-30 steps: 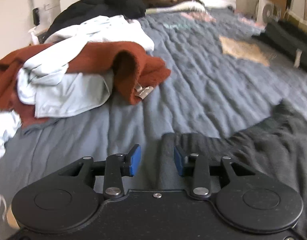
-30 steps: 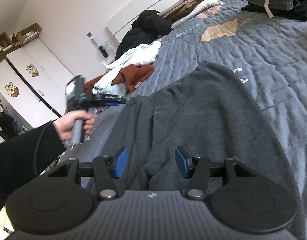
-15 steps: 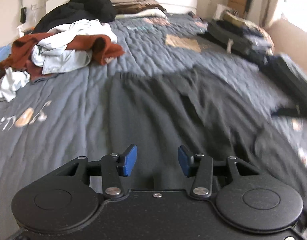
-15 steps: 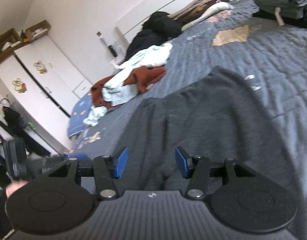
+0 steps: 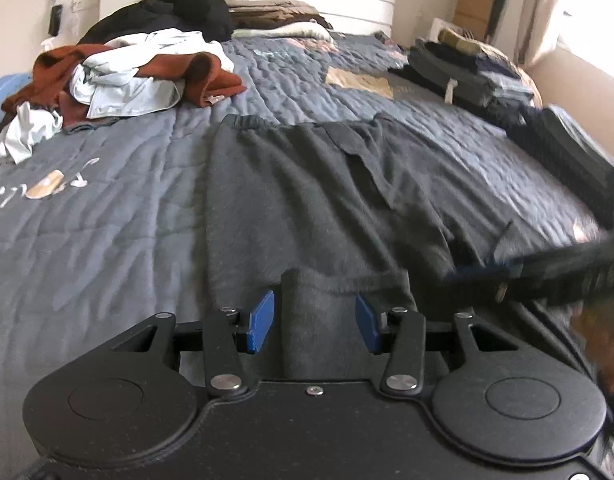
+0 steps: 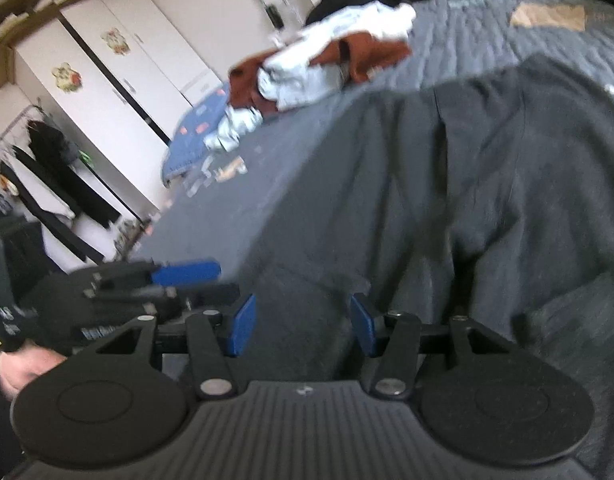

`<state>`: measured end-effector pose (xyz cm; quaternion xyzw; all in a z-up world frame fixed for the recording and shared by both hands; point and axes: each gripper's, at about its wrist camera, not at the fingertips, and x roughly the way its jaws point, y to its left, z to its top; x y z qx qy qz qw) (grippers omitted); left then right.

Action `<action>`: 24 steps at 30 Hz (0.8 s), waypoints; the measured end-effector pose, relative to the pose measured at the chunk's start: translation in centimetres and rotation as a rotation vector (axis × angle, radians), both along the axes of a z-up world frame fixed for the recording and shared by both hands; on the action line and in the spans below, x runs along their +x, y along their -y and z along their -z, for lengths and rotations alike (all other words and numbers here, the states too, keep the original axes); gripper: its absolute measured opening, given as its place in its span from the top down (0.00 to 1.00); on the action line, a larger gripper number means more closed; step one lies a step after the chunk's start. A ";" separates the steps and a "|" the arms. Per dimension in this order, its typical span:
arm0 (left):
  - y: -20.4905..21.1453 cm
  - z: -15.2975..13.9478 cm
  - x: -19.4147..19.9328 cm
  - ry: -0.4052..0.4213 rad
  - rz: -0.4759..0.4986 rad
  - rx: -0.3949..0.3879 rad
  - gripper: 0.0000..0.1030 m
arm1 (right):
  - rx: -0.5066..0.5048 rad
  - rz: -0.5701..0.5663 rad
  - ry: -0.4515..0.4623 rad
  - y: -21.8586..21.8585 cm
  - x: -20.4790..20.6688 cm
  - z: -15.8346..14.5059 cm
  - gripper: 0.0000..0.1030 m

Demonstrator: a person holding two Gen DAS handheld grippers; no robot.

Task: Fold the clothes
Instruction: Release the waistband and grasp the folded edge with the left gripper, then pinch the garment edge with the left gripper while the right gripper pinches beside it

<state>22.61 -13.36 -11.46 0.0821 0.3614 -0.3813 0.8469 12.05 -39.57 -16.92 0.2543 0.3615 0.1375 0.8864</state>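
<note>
Grey quilt [image 5: 107, 208] under dark trousers [image 5: 307, 184], waistband seemingly headboard-ward, both grippers [image 5: 314, 317] [image 6: 301, 322] agape, empty.

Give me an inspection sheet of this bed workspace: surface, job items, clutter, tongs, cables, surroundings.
Surface: grey quilted bedspread, rumpled.
Job's things: dark grey garment spread flat, waistband toward the headboard; near hem lies between both tongs.
Clutter: heap of rust, white and pale blue clothes; black clothing by the headboard; folded stack at the bed's far right.
Tongs: left tongs open over the hem; right tongs open, same.
Cables: nothing seen.
Surroundings: white wardrobe, hanging dark clothes, window light on the right.
</note>
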 end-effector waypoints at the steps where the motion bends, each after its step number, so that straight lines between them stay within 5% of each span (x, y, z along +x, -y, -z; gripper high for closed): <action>1: 0.1 0.3 0.2 -0.005 -0.008 -0.009 0.57 | -0.001 0.001 -0.012 -0.1 0.1 0.5 0.50; 6: 0.2 2.0 0.9 -0.043 -0.050 -0.084 0.57 | 0.025 -0.016 -0.035 -0.9 0.6 2.0 0.50; 15: 0.7 3.7 1.4 -0.056 -0.030 -0.046 0.57 | 0.010 0.020 -0.052 -0.8 1.5 3.6 0.50; 18: 1.1 4.0 1.4 -0.060 0.007 -0.042 0.82 | 0.015 0.024 -0.052 -0.9 2.0 3.8 0.51; 20: 1.1 3.9 1.3 -0.054 0.019 -0.048 0.86 | 0.027 0.032 -0.050 -0.8 2.1 3.9 0.58; 22: 0.9 3.7 1.2 -0.054 0.023 -0.057 0.90 | 0.047 0.044 -0.049 -0.5 2.1 4.0 0.84; 24: 0.6 3.3 1.3 -0.055 0.026 -0.073 0.92 | 0.067 0.057 -0.047 -0.2 2.1 4.1 0.95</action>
